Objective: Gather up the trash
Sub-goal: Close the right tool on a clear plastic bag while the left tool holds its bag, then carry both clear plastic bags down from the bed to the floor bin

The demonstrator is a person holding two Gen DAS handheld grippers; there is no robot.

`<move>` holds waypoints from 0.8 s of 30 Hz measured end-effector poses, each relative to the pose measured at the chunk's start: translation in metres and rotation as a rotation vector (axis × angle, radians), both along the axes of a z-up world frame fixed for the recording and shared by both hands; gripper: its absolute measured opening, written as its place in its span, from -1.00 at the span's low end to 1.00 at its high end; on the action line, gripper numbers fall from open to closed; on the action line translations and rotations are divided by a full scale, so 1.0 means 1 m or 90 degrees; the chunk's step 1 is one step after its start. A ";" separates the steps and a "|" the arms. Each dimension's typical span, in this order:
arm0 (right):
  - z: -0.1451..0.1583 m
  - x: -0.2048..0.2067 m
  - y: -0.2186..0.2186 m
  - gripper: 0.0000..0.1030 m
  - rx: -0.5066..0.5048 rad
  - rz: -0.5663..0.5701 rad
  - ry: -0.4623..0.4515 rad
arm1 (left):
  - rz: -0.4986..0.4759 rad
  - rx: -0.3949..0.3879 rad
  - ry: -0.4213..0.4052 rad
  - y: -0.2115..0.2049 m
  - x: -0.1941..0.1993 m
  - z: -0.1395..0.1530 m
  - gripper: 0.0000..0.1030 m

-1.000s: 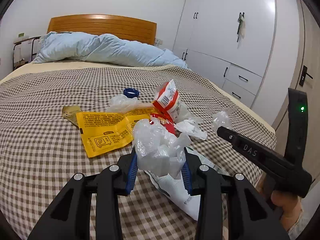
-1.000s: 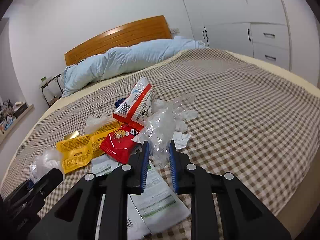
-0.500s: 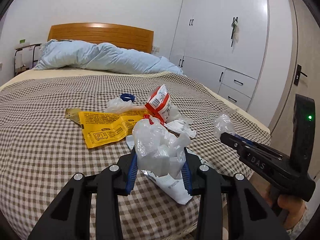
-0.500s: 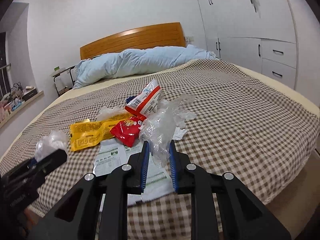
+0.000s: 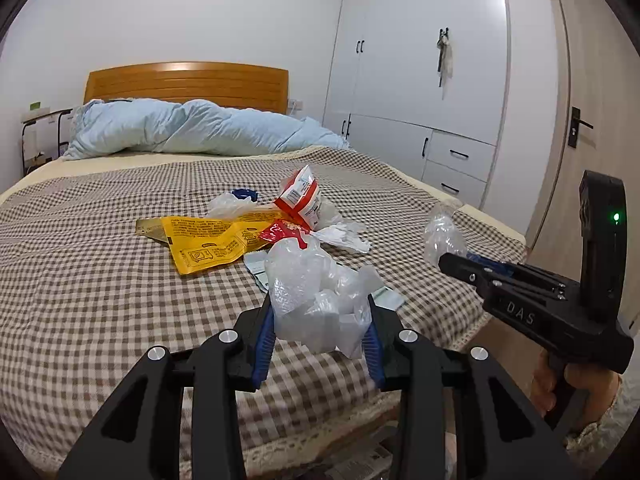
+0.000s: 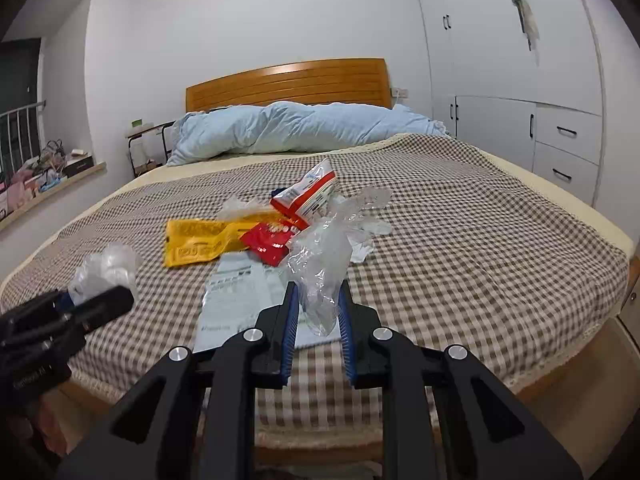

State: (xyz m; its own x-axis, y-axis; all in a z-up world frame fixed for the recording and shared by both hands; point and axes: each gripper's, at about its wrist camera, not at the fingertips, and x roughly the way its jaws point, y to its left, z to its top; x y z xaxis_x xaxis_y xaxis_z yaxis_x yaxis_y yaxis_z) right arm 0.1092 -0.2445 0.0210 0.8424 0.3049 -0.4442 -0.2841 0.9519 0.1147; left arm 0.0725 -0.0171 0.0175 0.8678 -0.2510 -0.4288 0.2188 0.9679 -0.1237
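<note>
My left gripper (image 5: pixel 320 320) is clamped on a crumpled wad of clear plastic (image 5: pixel 316 296), and my right gripper (image 6: pixel 318 314) pinches a thinner clear plastic wrapper (image 6: pixel 320 264); both are held above the foot of the checked bedspread (image 5: pixel 100 280), where the yellow packet (image 5: pixel 208 244), red wrapper (image 6: pixel 266 240) and paper sheet (image 6: pixel 236 292) lie

left claw (image 5: pixel 320 332) clamped on a crumpled clear plastic wad (image 5: pixel 316 300), rest of the wrappers (image 5: pixel 224 240) sitting on the checkered bed (image 5: pixel 100 280).
</note>
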 end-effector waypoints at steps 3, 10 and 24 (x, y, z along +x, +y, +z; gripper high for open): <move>-0.004 -0.015 0.001 -0.62 -0.017 0.005 0.002 | -0.009 0.004 -0.006 0.001 -0.013 0.001 -0.32; -0.022 -0.044 -0.008 -0.62 -0.022 -0.003 0.043 | -0.039 0.020 -0.012 0.004 -0.042 -0.003 -0.32; -0.051 -0.097 -0.017 -0.62 -0.035 -0.013 0.122 | -0.067 0.039 0.017 0.016 -0.077 -0.038 -0.32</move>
State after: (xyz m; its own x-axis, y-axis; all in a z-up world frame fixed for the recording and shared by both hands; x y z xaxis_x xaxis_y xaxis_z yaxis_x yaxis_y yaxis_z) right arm 0.0120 -0.2614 -0.0299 0.7466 0.2598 -0.6125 -0.2427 0.9635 0.1129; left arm -0.0047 -0.0015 -0.0204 0.8267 -0.3121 -0.4682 0.3164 0.9459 -0.0719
